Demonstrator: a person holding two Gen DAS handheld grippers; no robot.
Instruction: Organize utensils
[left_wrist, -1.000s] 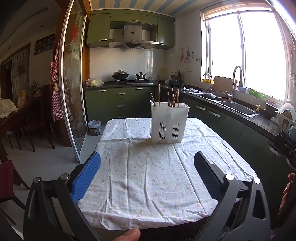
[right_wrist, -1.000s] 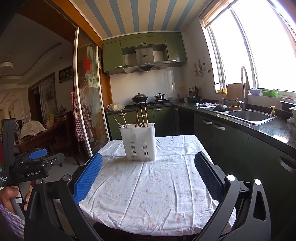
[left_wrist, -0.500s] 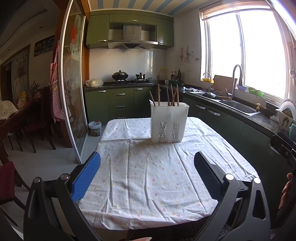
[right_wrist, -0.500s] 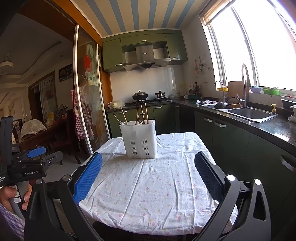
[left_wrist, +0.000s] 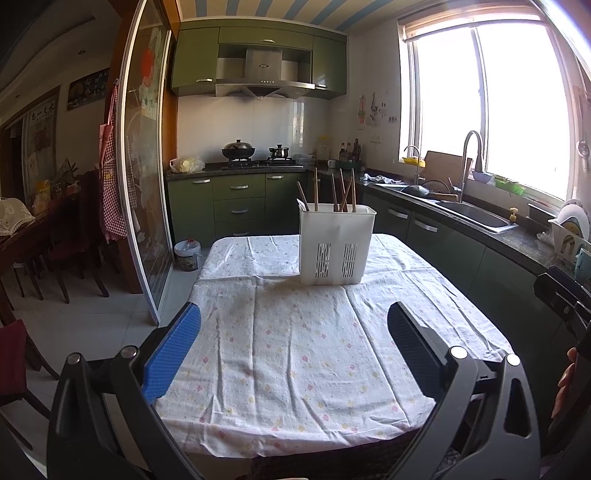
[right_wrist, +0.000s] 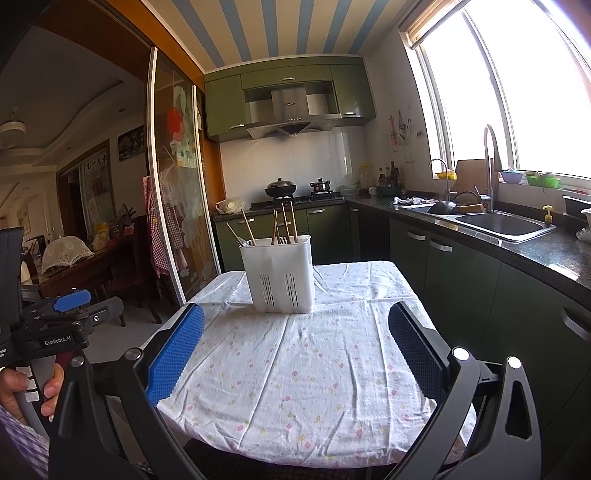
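Both the left gripper (left_wrist: 293, 325) and right gripper (right_wrist: 295, 323) are spread wide, holding nothing. A clumsy grab may tip the tall white holder (left_wrist: 336, 245); its chopsticks (left_wrist: 343, 192) look loose, maybe.

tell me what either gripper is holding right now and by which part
Nothing is held. The left gripper and right gripper are both open and empty, short of the white utensil holder with its chopsticks.
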